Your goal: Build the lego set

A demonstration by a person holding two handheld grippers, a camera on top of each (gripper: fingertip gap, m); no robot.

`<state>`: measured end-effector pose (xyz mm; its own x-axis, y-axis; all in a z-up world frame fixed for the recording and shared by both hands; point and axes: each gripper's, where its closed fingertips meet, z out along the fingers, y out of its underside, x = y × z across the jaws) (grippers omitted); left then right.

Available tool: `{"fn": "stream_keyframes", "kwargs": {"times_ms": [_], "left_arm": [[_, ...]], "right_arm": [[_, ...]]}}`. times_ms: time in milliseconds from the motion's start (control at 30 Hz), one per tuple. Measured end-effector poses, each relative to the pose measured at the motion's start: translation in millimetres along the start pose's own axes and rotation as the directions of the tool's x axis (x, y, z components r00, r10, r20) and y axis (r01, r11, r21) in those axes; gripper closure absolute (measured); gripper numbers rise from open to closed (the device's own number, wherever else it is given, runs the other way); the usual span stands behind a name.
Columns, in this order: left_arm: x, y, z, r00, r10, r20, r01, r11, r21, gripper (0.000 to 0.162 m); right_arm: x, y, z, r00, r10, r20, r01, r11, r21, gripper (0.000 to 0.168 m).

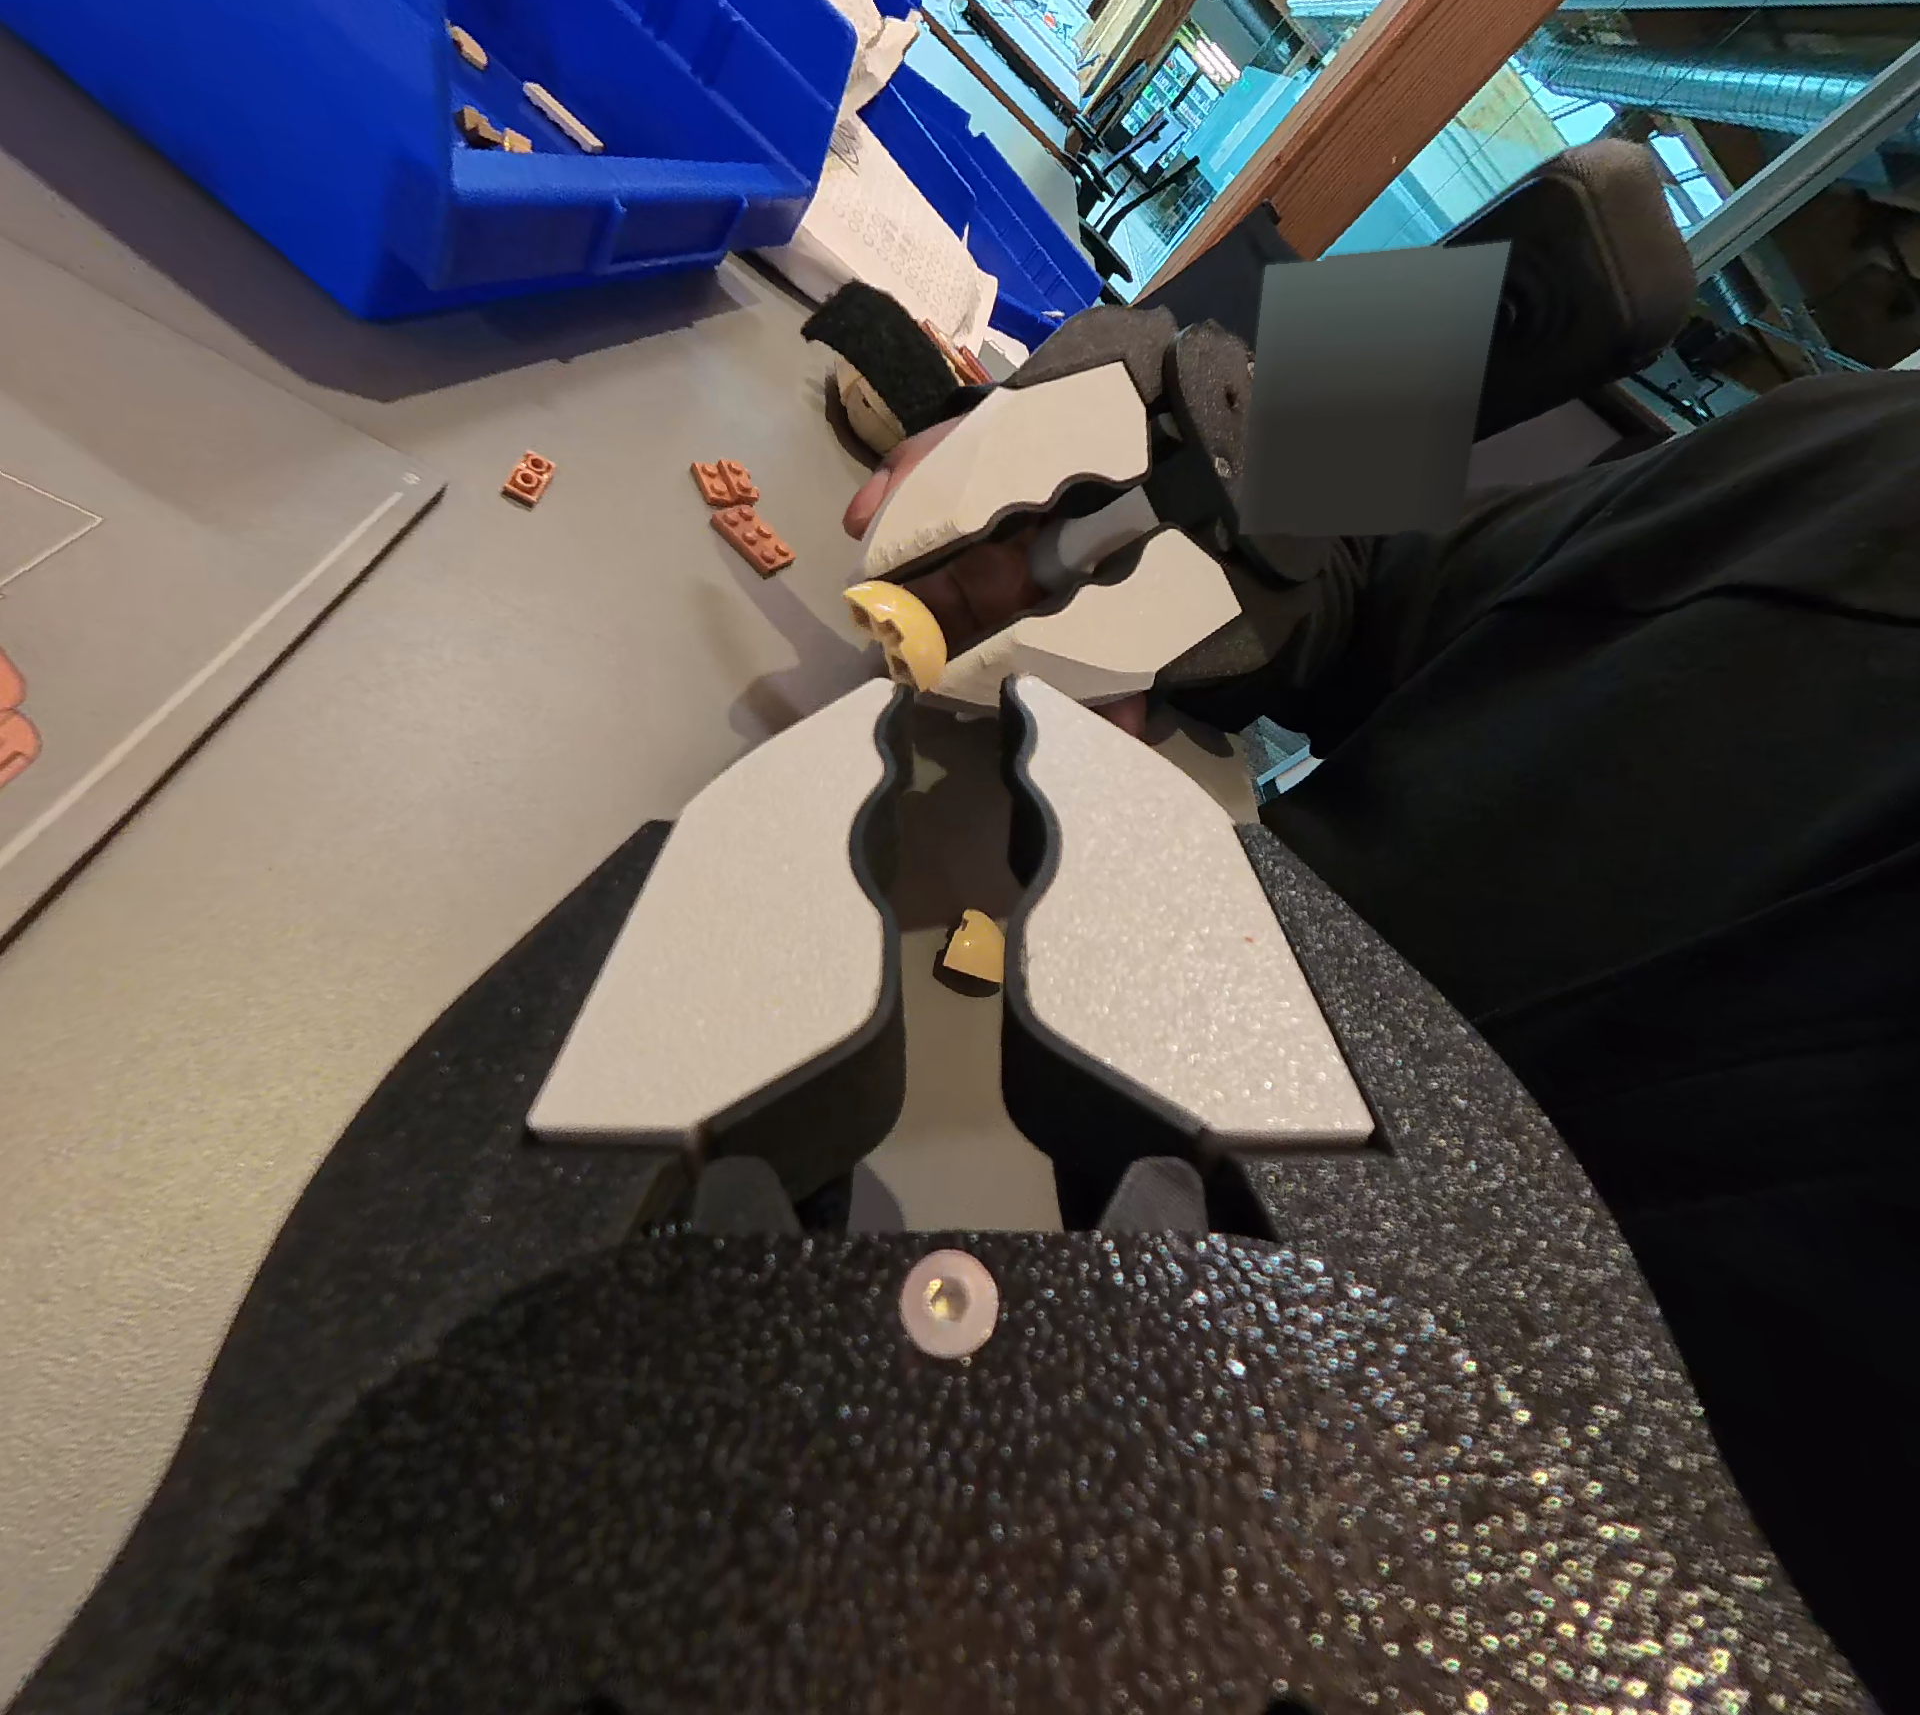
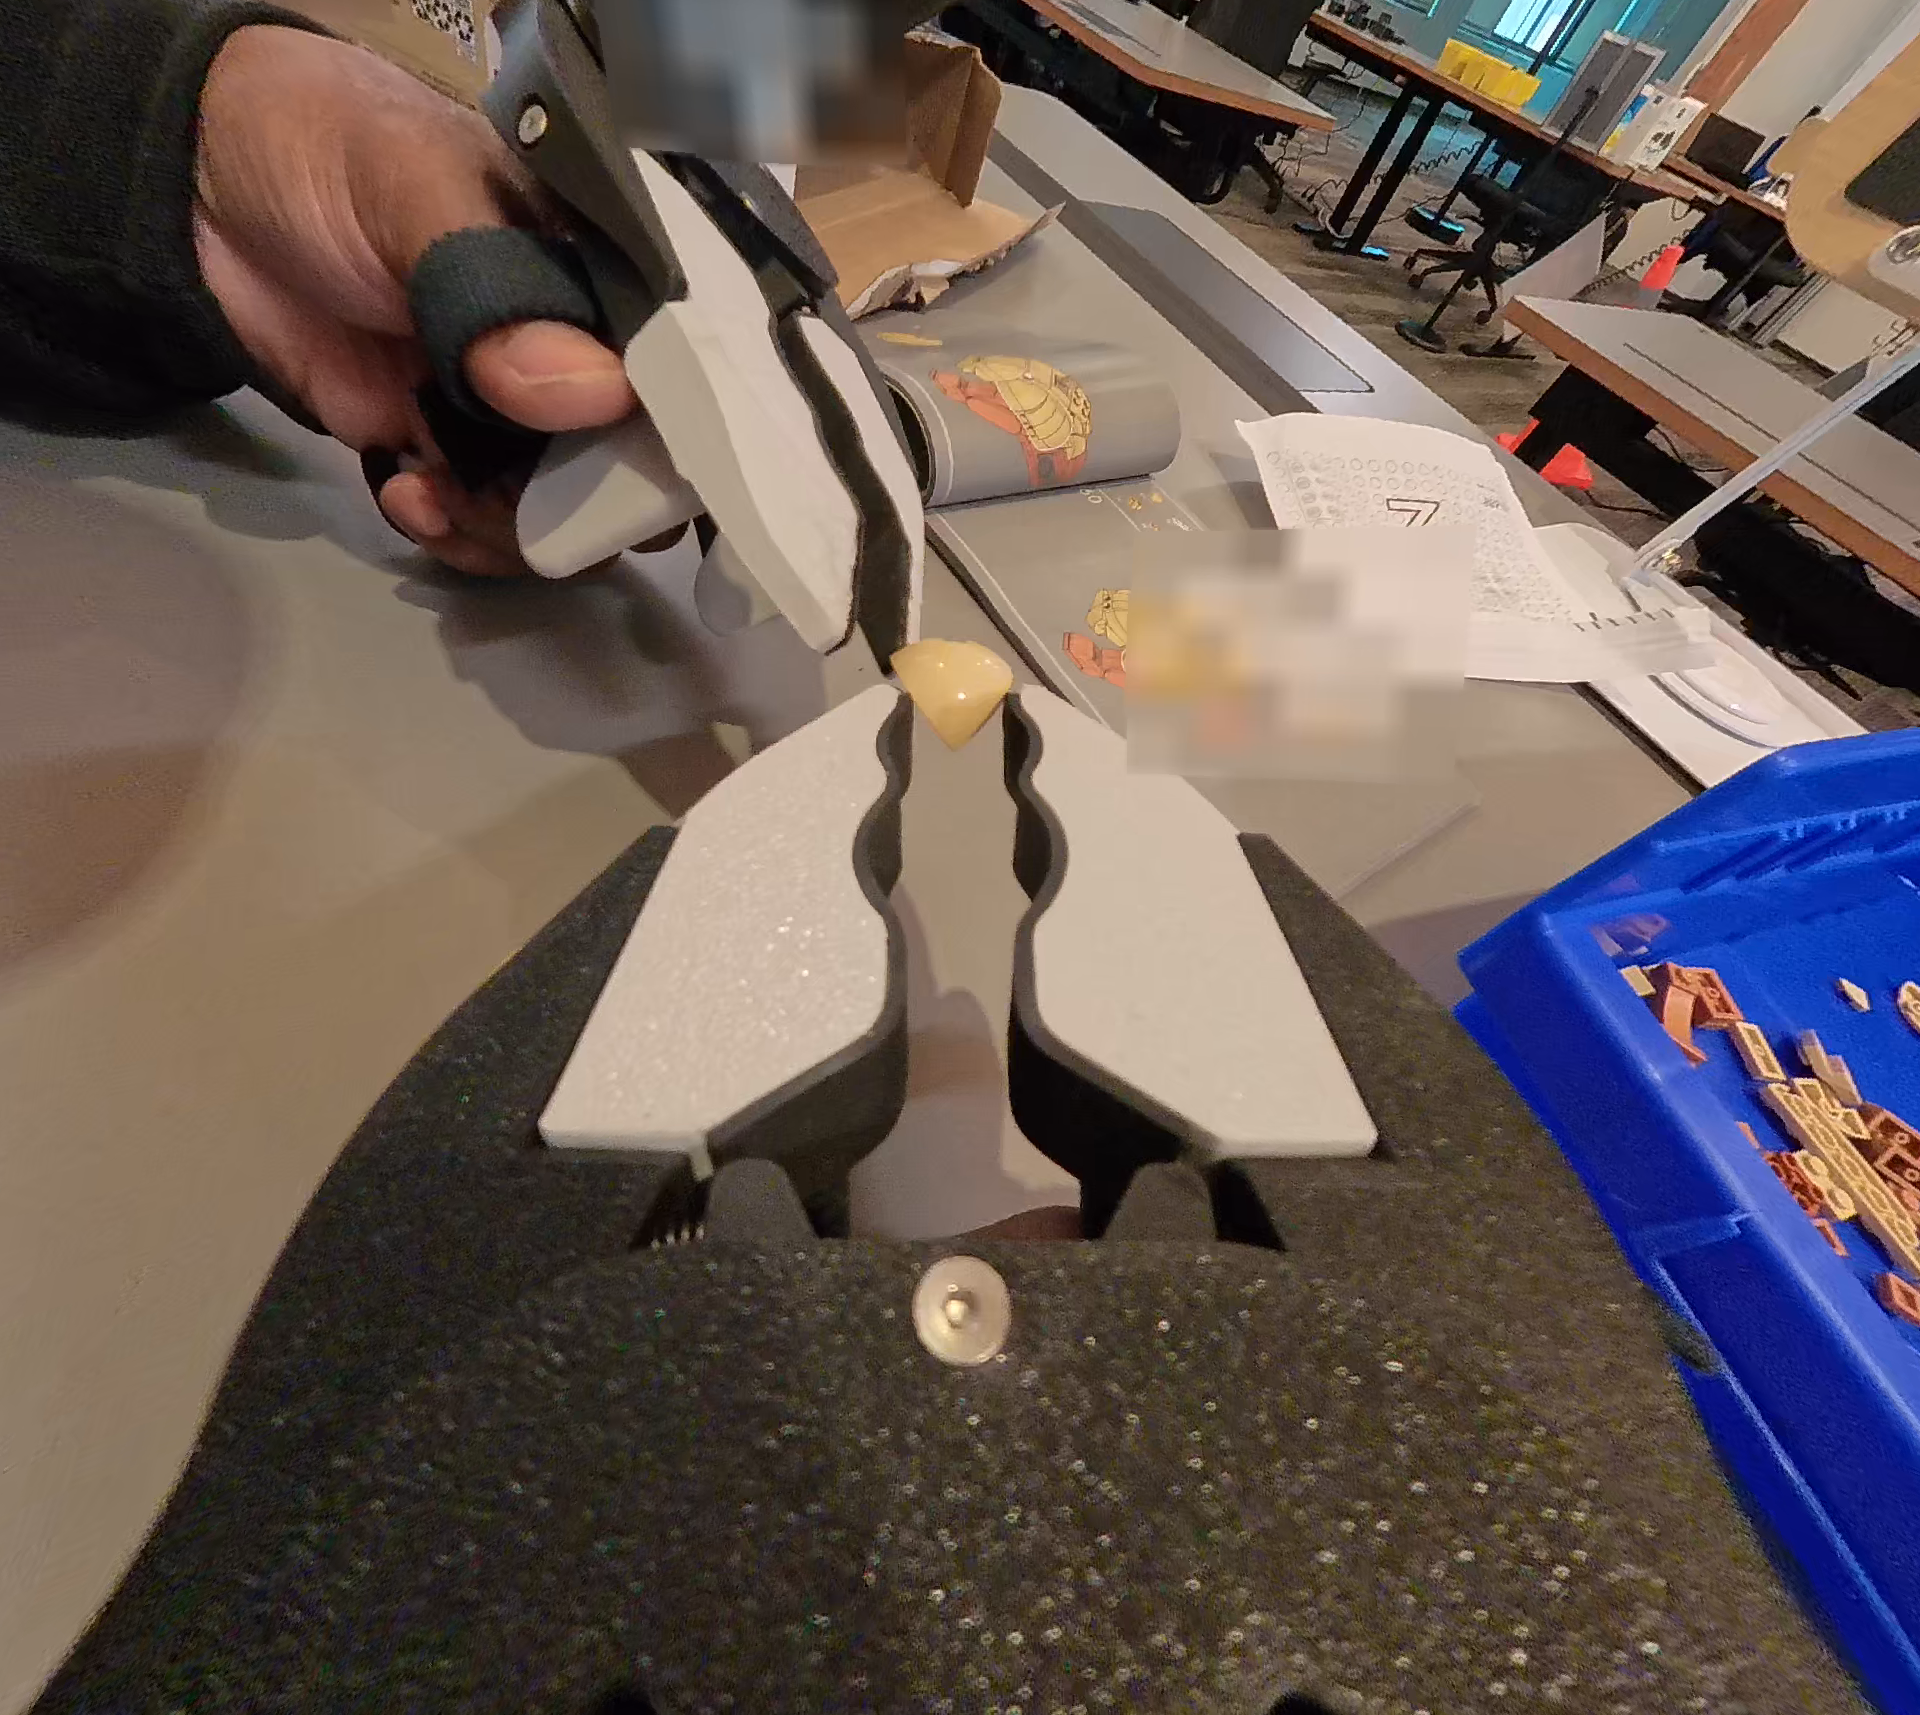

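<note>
The right gripper (image 1: 920, 626) pinches a yellow piece (image 1: 896, 645) above the table (image 1: 468, 834). The left gripper (image 1: 951, 694), jaws slightly parted, tips beside it, holds nothing. Another yellow piece (image 1: 971, 950) lies on the table below.

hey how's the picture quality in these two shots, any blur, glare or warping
Left wrist view: fisheye bends the wooden beam; sparkly glare on the black mount; left tongs sharp. Right wrist view: tan curved piece crisp, soft shadows on the grey table, background desks bowed; mosaic patches hide parts of both.
</note>
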<state>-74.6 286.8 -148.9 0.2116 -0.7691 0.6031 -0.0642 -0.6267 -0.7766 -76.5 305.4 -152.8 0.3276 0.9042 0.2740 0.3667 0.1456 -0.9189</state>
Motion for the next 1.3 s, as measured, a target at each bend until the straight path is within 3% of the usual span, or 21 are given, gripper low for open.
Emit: {"fn": "stream_keyframes", "kwargs": {"times_ms": [467,1067,1300], "left_arm": [[-6,1,-1,0.999,0.025,0.048,-0.025,1.000,-0.011,0.148],[3,0,-3,0.994,-0.076,-0.083,0.077,0.997,0.009,0.155],[3,5,-4,0.996,-0.044,-0.074,0.041,0.998,-0.040,0.154]], "right_arm": [[-7,-1,1,0.998,-0.068,0.002,0.068,0.998,-0.002,0.152],[-11,-7,-1,0.994,-0.105,0.021,0.104,0.994,0.037,0.153],[-14,-4,-1,0.996,-0.052,0.066,0.051,0.999,0.018,0.155]]}}
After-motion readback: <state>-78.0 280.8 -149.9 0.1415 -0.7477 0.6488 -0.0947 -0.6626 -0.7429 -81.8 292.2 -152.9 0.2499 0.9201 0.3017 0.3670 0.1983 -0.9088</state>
